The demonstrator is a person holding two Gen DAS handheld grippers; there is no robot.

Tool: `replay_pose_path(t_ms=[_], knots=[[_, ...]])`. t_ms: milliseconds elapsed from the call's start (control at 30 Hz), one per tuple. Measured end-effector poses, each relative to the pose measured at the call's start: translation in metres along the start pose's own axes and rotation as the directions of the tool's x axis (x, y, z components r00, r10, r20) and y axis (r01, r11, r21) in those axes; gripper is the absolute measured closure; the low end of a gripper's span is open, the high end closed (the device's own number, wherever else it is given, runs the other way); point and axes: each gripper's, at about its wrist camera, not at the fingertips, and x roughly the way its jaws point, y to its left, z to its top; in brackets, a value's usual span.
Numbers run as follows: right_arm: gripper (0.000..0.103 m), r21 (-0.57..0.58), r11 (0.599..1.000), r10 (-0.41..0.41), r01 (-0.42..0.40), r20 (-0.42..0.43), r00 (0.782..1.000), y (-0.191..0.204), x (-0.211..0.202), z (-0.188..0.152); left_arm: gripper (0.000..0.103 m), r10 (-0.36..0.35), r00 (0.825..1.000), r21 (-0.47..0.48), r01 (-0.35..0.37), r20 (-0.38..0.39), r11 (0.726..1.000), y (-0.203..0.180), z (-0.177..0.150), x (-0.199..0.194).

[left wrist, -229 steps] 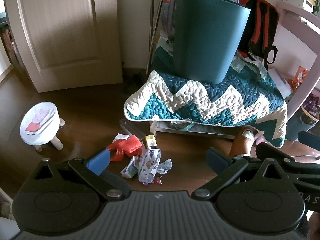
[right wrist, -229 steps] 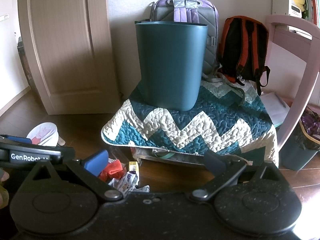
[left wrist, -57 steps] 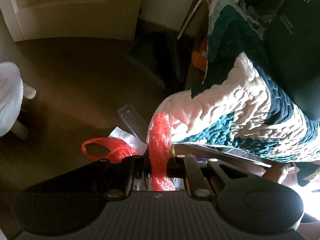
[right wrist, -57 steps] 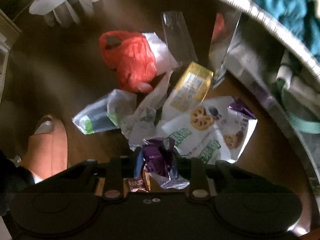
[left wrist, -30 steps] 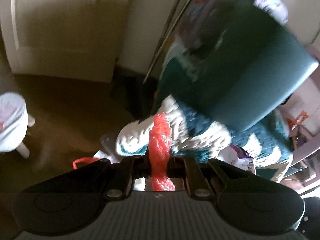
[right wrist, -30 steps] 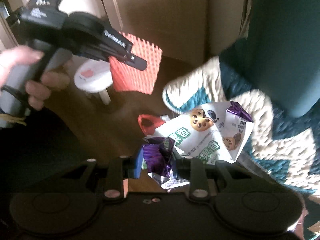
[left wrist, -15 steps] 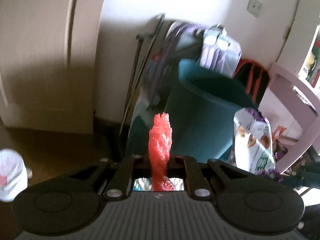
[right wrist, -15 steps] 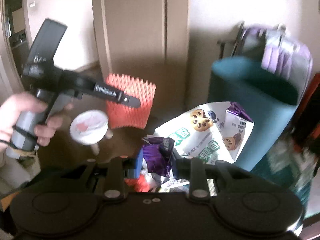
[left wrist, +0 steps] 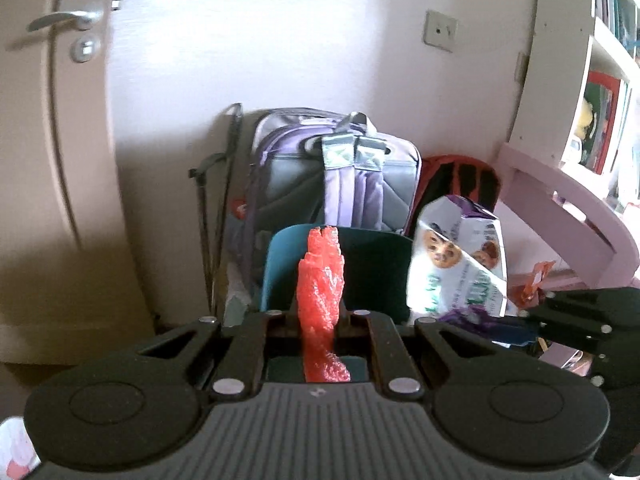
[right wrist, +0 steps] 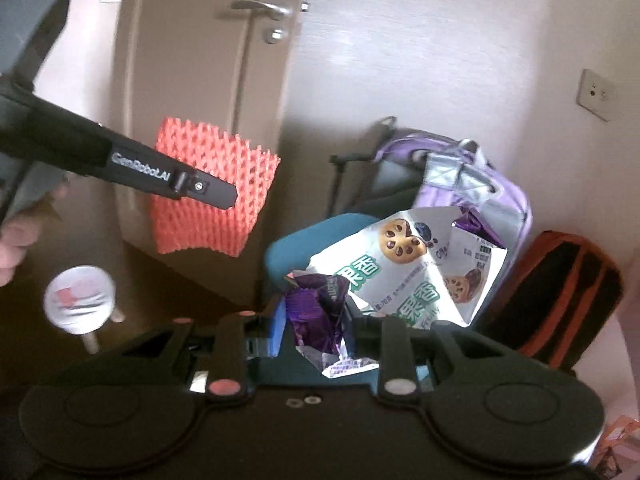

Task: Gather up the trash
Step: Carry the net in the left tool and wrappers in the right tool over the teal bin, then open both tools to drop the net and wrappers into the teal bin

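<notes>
My left gripper (left wrist: 320, 318) is shut on a red foam net sleeve (left wrist: 322, 280), held edge-on just in front of the teal bin's (left wrist: 280, 272) open mouth. In the right wrist view the net (right wrist: 208, 196) hangs from the left gripper, up and left of the bin (right wrist: 296, 248). My right gripper (right wrist: 316, 320) is shut on crumpled purple and white snack wrappers (right wrist: 320, 312), with a white cookie-print bag (right wrist: 408, 268) sticking up over the bin's rim. The same bag (left wrist: 456, 264) shows at the right of the bin in the left wrist view.
A purple-grey backpack (left wrist: 336, 176) and a red-black backpack (right wrist: 560, 300) lean on the wall behind the bin. A door (left wrist: 48, 160) stands at left. A small white stool (right wrist: 80, 300) is on the dark floor. A pink shelf frame (left wrist: 560, 200) is at right.
Both grippers rose from the floor pile with their trash and came up to the bin's mouth. Over the last half second they moved higher and closer to it.
</notes>
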Motion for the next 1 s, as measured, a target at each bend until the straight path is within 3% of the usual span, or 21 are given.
replay_pose_path(t_ms=[233, 433, 567, 767, 867, 967, 1000], knots=[[0.074, -0.011, 0.999, -0.049, 0.049, -0.031, 0.998, -0.017, 0.033, 0.001, 0.092, 0.041, 0.996, 0.079, -0.035, -0.076, 0.996, -0.021, 0.012, 0.066], [0.073, 0.04, 0.999, -0.021, 0.025, -0.085, 0.996, -0.037, 0.066, -0.002, 0.092, 0.062, 0.985, 0.086, -0.049, -0.16, 0.995, -0.028, 0.012, 0.116], [0.069, 0.079, 0.997, 0.018, -0.009, -0.115, 0.993, -0.044, 0.082, -0.005, 0.092, 0.058, 0.979, 0.091, -0.041, -0.198, 0.995, -0.033, 0.009, 0.136], [0.065, 0.061, 0.998, 0.01, -0.001, -0.155, 0.988, -0.046, 0.102, -0.013, 0.091, 0.078, 0.967, 0.098, -0.055, -0.244, 0.994, -0.032, 0.003, 0.159], [0.06, 0.072, 0.997, 0.005, 0.006, -0.159, 0.987, -0.048, 0.104, -0.016, 0.09, 0.077, 0.961, 0.081, -0.057, -0.264, 0.995, -0.03, 0.001, 0.164], [0.044, 0.08, 0.997, -0.005, 0.018, -0.157, 0.988, -0.05, 0.102, -0.019, 0.084, 0.081, 0.96, 0.078, -0.062, -0.27, 0.995, -0.029, -0.001, 0.163], [0.044, 0.078, 0.997, -0.01, 0.023, -0.153, 0.988, -0.05, 0.101, -0.02, 0.083, 0.078, 0.96, 0.078, -0.059, -0.268, 0.995, -0.029, -0.002, 0.163]])
